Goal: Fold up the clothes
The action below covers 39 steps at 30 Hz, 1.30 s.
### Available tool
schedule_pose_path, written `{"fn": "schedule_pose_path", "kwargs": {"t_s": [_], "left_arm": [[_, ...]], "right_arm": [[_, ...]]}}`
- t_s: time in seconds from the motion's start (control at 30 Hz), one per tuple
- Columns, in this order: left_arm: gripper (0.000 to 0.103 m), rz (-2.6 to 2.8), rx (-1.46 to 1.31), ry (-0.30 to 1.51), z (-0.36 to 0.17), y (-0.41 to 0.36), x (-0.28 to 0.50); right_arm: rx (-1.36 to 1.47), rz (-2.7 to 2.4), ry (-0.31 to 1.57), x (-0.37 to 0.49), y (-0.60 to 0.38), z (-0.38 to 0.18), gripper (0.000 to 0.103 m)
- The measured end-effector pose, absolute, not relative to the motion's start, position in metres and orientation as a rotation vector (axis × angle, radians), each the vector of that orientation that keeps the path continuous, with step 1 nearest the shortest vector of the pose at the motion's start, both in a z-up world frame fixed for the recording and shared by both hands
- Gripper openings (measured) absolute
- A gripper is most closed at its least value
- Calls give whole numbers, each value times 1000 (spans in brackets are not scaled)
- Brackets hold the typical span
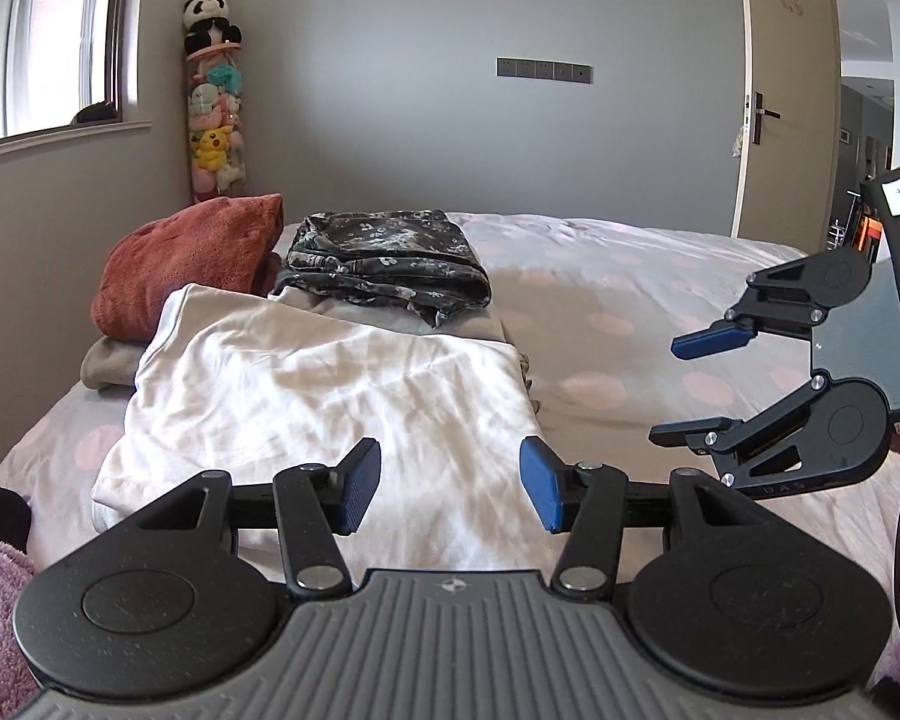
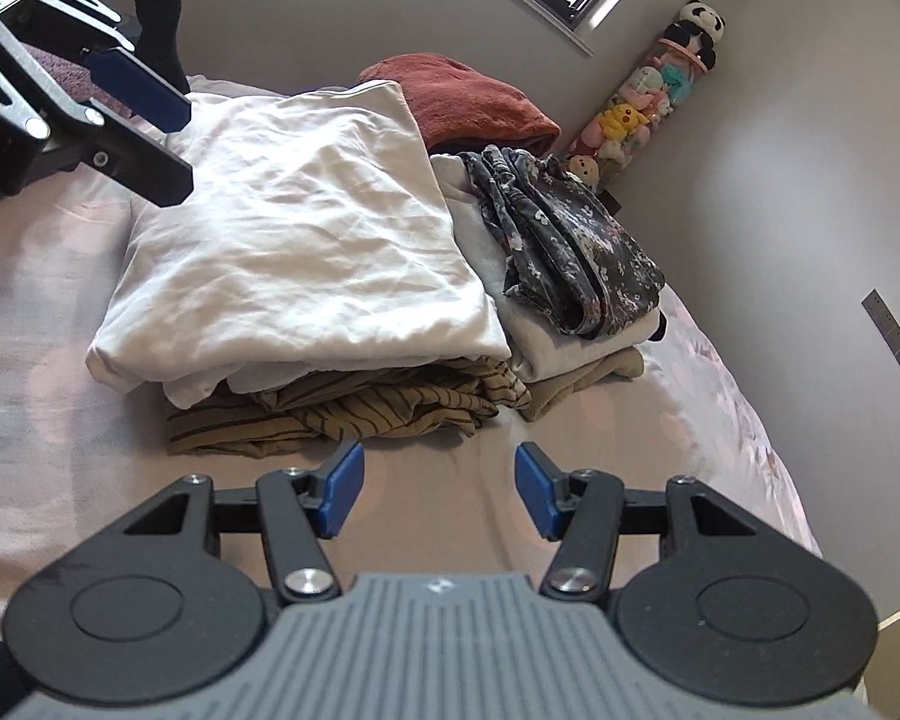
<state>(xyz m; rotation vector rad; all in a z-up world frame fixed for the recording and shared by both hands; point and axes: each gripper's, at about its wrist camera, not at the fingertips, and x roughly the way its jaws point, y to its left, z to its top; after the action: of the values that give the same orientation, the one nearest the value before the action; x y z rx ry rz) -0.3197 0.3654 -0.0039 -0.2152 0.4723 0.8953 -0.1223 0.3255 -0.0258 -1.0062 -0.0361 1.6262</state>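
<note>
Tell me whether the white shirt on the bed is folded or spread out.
Folded. The white shirt lies as a compact rectangle with layered edges, stacked on a striped garment.

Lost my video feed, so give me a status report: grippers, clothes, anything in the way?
Left gripper open, empty, over white shirt. Right gripper open, empty, short of striped garment. Shirt folded atop pile. Nothing blocking.

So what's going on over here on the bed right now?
A person is folding clothes with two handheld grippers. The left gripper and right gripper are both open and hold nothing. A folded white garment tops a striped one; beside it a dark floral piece sits on another pile, with a rust-red blanket behind.
</note>
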Motion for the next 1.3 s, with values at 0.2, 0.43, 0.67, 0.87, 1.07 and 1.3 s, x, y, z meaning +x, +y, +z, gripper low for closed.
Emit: {"fn": "schedule_pose_path", "kwargs": {"t_s": [0.2, 0.43, 0.67, 0.87, 1.07, 1.3], "left_arm": [[49, 917, -227, 459, 1, 363, -315], [49, 914, -225, 484, -2, 370, -314], [49, 905, -214, 551, -2, 395, -309], [49, 913, -206, 574, 6, 433, -300], [49, 914, -222, 602, -1, 463, -290], [49, 882, -259, 684, -39, 468, -276]], "right_arm": [[-933, 1635, -10, -115, 311, -13, 58], [-850, 1618, 93, -100, 323, -11, 58], [-830, 1635, 155, -106, 347, -17, 58], [-774, 1635, 197, -105, 384, -10, 59], [-766, 1615, 231, -102, 414, -16, 60], [-804, 1647, 321, -109, 423, -47, 60]]}}
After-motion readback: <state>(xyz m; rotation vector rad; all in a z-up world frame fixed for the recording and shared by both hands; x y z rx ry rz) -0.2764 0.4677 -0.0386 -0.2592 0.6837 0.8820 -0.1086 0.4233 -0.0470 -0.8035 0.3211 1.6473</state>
